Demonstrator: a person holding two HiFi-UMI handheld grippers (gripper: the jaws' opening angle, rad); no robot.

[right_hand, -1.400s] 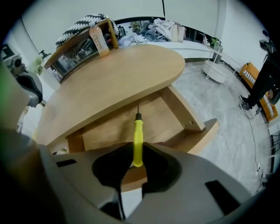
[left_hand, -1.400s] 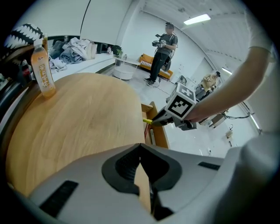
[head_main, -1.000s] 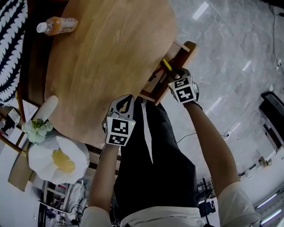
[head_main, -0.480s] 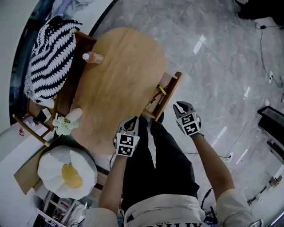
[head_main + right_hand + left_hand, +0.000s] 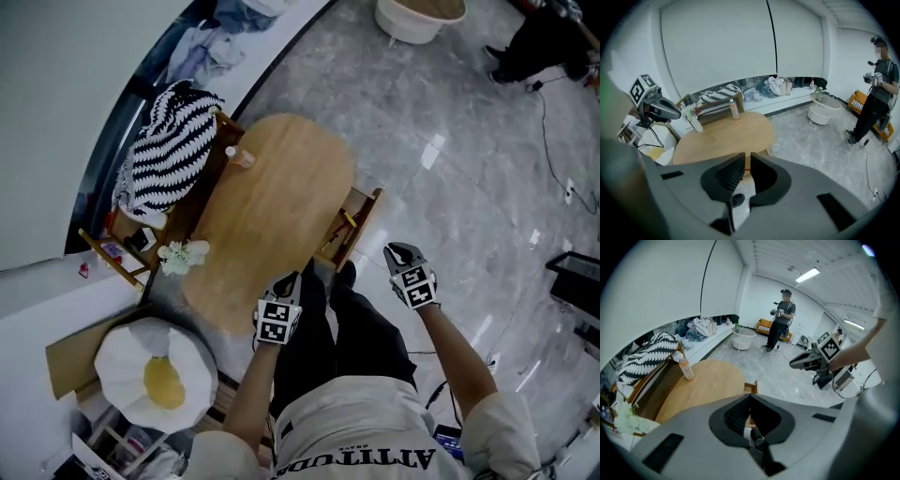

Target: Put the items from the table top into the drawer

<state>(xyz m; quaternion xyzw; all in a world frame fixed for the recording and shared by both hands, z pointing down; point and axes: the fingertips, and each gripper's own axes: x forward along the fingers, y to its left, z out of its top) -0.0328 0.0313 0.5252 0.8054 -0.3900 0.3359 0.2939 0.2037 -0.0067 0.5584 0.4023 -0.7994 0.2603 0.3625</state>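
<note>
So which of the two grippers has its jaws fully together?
The grey left gripper: its jaw tips meet. The right gripper has just been closing, but a slim gap with nothing in it remains.

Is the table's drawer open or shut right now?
Open: the drawer juts out from the side of the oval table, with a yellow item visible inside.

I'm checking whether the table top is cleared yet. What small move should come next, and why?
Probably lower the left hand-held gripper toward the bottle. The bottle stands upright at the far end of the table, the drawer is pulled open, and this gripper is high above the table with its jaws together and nothing between them.
</note>
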